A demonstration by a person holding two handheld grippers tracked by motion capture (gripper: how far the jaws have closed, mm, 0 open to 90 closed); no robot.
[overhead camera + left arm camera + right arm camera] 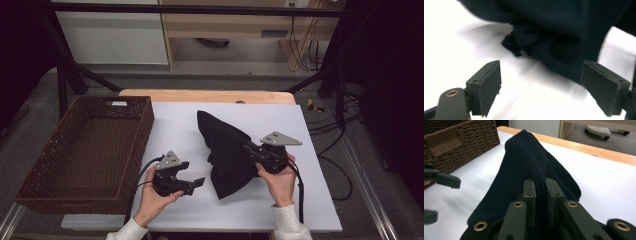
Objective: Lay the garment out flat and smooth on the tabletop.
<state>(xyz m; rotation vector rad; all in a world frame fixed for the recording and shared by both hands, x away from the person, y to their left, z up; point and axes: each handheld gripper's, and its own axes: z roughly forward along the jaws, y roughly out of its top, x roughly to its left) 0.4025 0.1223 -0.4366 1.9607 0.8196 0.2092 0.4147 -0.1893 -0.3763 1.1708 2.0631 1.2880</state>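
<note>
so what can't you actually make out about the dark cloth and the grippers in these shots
- What garment the dark cloth is: bunched up in the high view, cut off by the frame edges in both gripper views.
- How much fabric the right gripper pinches: its own jaws hide the fold.
- The cloth's underside and the white mat beneath it: covered by the cloth.
- Cloth detail near the open left gripper: motion-blurred.
- The basket near wall's inside face: angled away.
</note>
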